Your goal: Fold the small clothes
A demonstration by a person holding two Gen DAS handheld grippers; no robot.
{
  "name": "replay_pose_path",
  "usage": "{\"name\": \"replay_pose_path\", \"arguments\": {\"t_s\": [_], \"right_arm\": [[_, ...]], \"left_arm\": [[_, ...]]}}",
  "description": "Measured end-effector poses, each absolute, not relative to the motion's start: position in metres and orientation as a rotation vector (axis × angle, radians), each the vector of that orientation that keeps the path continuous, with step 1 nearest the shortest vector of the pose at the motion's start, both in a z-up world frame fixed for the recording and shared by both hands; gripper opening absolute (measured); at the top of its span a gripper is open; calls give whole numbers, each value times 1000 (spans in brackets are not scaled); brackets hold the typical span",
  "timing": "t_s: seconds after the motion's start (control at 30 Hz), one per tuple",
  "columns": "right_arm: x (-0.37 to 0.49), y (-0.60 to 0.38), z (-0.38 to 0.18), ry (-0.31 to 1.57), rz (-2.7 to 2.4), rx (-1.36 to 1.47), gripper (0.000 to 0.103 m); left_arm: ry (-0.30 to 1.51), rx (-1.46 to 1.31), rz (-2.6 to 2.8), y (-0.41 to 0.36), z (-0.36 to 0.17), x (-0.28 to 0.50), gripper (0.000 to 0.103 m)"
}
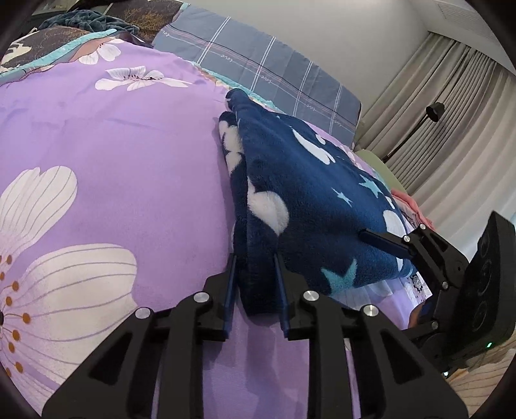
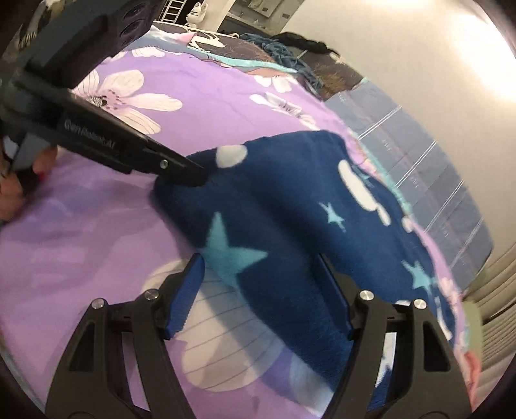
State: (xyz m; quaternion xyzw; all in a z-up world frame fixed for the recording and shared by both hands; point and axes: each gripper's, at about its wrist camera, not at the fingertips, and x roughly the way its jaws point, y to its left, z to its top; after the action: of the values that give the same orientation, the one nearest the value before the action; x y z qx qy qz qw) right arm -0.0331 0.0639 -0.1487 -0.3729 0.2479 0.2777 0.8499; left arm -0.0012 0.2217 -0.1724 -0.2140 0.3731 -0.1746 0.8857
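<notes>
A navy fleece garment (image 1: 300,193) with white clouds and light blue stars lies folded in layers on the purple flowered bedspread (image 1: 129,154). My left gripper (image 1: 256,261) is shut on the thick near fold of the garment. My right gripper (image 2: 261,267) is open, its blue pads either side of the garment's (image 2: 290,206) near edge. In the left wrist view the right gripper (image 1: 364,233) reaches onto the garment from the right. In the right wrist view the left gripper (image 2: 200,177) pinches the garment's far left corner.
A grey-blue plaid pillow (image 1: 258,67) lies at the head of the bed. A dark teal blanket (image 1: 87,22) is heaped at the far corner. Pink fabric (image 1: 416,209) lies at the bed's right edge. Grey curtains (image 1: 451,112) and a black lamp (image 1: 433,111) stand beyond.
</notes>
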Motion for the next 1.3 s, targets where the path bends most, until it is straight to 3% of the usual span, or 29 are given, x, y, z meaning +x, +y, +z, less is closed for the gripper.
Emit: {"name": "replay_pose_path", "arguments": {"t_s": [0.23, 0.4, 0.57, 0.6, 0.63, 0.7, 0.73, 0.83, 1.03, 1.13, 1.17, 1.2, 1.23, 1.3], "right_arm": [[-37, 77, -155, 443, 578, -851, 71], [-39, 96, -159, 384, 583, -889, 72], [-30, 112, -159, 384, 604, -880, 70], [-29, 113, -159, 392, 614, -879, 66], [-28, 115, -161, 405, 638, -886, 47], [-31, 120, -165, 390, 637, -914, 22], [-34, 120, -164, 378, 637, -920, 17], [-34, 113, -148, 418, 686, -831, 13], [-32, 115, -151, 423, 672, -855, 13], [-31, 113, -146, 437, 670, -823, 13], [-29, 112, -143, 453, 672, -800, 13], [-27, 113, -141, 460, 672, -788, 13], [-25, 113, -137, 466, 670, -771, 12], [-23, 114, -130, 451, 664, -750, 12]], "left_arm": [[767, -472, -380, 225, -172, -2, 24], [664, -557, -332, 264, -151, -9, 25], [646, -543, -300, 285, -137, 4, 40], [653, -540, -306, 284, -136, 8, 40], [662, -532, -311, 282, -137, 12, 40], [684, -509, -328, 274, -136, 23, 40], [696, -502, -347, 271, -137, 28, 41], [746, -502, -428, 259, -140, 49, 62], [873, -550, -527, 237, -153, 115, 66], [951, -615, -544, 233, -168, 156, 66], [955, -664, -553, 233, -172, 170, 62], [950, -706, -557, 234, -173, 179, 54], [954, -746, -561, 235, -174, 185, 33], [952, -836, -570, 240, -170, 193, 24]]}}
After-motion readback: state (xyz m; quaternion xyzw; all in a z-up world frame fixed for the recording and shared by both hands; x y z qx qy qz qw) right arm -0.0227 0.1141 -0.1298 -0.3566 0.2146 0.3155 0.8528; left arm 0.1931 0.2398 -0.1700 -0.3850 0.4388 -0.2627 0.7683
